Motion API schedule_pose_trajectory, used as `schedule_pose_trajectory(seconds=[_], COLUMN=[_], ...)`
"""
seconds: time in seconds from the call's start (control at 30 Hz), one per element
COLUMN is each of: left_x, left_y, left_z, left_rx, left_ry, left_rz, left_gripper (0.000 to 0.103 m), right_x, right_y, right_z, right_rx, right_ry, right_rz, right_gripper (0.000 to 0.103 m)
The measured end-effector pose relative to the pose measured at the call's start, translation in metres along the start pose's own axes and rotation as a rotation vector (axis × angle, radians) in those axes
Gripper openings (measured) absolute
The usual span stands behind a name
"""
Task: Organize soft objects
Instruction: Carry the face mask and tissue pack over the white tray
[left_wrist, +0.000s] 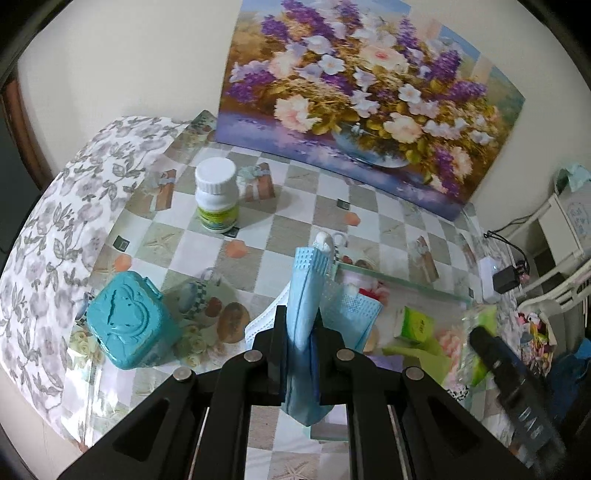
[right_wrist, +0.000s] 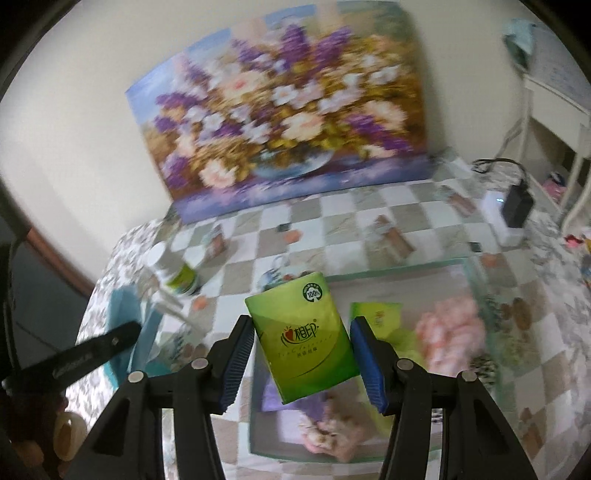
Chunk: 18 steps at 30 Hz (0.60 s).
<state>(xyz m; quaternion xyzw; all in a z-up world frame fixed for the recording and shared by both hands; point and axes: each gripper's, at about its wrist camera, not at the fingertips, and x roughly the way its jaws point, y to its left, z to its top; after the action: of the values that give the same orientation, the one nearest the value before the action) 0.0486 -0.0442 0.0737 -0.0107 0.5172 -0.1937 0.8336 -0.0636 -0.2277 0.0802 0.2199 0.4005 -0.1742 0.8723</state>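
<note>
In the left wrist view my left gripper (left_wrist: 300, 321) is shut on a light blue face mask (left_wrist: 308, 280), which stands up between the fingers above the table. More blue mask material (left_wrist: 354, 314) hangs just behind it. My right gripper (right_wrist: 301, 326) is shut on a green tissue pack (right_wrist: 306, 347), with both blue pads (right_wrist: 236, 365) against its sides. The pack hangs tilted over a glass tray (right_wrist: 399, 266) with a floral bottom. A second green pack (right_wrist: 376, 317) lies in that tray. The left gripper's black finger (right_wrist: 107, 343) shows at the left edge of the right wrist view.
A teal lidded box (left_wrist: 127, 317) and a white bottle (left_wrist: 216, 195) stand on the checked tablecloth (left_wrist: 314, 206) at the left. A flower painting (left_wrist: 362, 92) leans on the back wall. A black adapter (right_wrist: 517, 206) on a white block sits at the table's right edge.
</note>
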Motion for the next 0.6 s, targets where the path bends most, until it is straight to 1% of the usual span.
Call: schedule_pose_trajectory(seconds=[0.13,0.2,0.3,0.47,0.6], left_x=[-0.004,-0.005,-0.002,0.0,0.009], left_y=[-0.011,-0.019,-0.034,-0.057,-0.078], left_z=[-0.004,-0.007,-0.012,-0.022,-0.034], left_rx=[0.028,0.051,0.088,0.152,0.208], left_ry=[-0.002,-0.005,0.011,0.029,0.059], left_rz=[-0.031,-0.028,-0.053,-0.076,-0.097], left_gripper=[0.01,0.01,0.01,0.01,0.01], right_x=[-0.011,-0.016,-0.022,-0.027,-0.024], right_y=[-0.03,-0.043,-0.062,-0.084,-0.093], right_z=[0.006,0.007,0.009,0.008,0.006], right_rx=[0.071,0.098,0.133,0.188,0.199], right_ry=[-0.03,-0.043,-0.059,-0.065,-0.048], right_rz=[-0.052,-0.08,-0.105,-0.119,-0.154], right_gripper=[0.057,0.057,0.057,0.057,0.057])
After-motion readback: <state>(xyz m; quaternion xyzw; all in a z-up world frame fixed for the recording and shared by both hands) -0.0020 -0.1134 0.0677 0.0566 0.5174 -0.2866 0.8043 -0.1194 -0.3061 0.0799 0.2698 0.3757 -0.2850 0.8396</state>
